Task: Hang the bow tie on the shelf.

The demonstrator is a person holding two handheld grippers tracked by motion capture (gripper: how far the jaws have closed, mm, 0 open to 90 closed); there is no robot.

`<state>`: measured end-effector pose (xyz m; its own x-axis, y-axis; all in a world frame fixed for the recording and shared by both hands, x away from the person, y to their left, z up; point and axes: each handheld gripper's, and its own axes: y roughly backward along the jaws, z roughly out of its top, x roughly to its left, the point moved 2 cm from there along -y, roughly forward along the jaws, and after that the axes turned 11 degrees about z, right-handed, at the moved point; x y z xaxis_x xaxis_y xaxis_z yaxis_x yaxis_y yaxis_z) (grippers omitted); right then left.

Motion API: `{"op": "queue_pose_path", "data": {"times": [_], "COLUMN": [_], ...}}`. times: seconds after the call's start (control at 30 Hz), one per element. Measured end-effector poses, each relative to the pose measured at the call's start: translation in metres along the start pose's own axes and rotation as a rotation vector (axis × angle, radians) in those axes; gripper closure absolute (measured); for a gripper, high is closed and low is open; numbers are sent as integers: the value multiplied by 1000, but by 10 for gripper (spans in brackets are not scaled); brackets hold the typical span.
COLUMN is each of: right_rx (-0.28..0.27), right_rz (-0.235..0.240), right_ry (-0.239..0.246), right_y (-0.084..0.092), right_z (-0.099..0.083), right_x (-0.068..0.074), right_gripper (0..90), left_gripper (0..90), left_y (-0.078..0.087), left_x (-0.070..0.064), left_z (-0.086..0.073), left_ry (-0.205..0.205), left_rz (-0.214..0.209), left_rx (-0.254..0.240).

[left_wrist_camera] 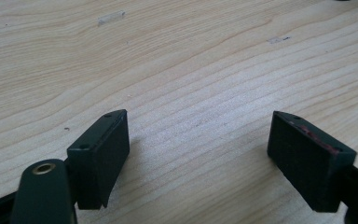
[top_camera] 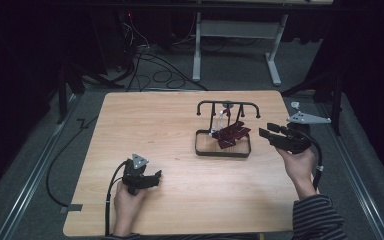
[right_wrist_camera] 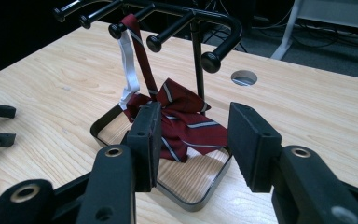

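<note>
A black stand (top_camera: 228, 106) with several pegs rises from a black-rimmed base tray (top_camera: 223, 153) at the table's middle right. A dark red striped bow tie (top_camera: 230, 134) hangs from one peg by a white strap and rests in the tray; in the right gripper view the bow tie (right_wrist_camera: 182, 123) lies just beyond my jaws. My right gripper (top_camera: 266, 132) hovers open right of the tray, apart from the tie, with nothing between its jaws (right_wrist_camera: 193, 144). At the front left my left gripper (top_camera: 156, 177) stands open over bare wood (left_wrist_camera: 198, 154).
The wooden table (top_camera: 150, 125) has a round cable hole (right_wrist_camera: 244, 77) beyond the stand. A grey plate (top_camera: 307, 118) tops my right gripper. Cables and a white desk frame (top_camera: 237, 45) lie on the floor behind the table.
</note>
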<state>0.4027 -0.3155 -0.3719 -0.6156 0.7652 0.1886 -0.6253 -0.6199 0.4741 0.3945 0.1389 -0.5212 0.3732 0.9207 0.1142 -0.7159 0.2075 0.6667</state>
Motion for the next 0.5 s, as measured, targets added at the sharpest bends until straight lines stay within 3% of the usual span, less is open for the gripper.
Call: {"op": "queue_pose_path", "data": {"times": [0.5], "right_rx": [5], "right_rz": [4], "right_ry": [-14], "right_y": [2], "right_z": [-11], "right_x": [0], "right_gripper": [566], "left_gripper": [212], "left_y": [0], "left_x": [0], "left_z": [0], "left_ry": [0], "left_rz": [0], "left_rx": [0]}}
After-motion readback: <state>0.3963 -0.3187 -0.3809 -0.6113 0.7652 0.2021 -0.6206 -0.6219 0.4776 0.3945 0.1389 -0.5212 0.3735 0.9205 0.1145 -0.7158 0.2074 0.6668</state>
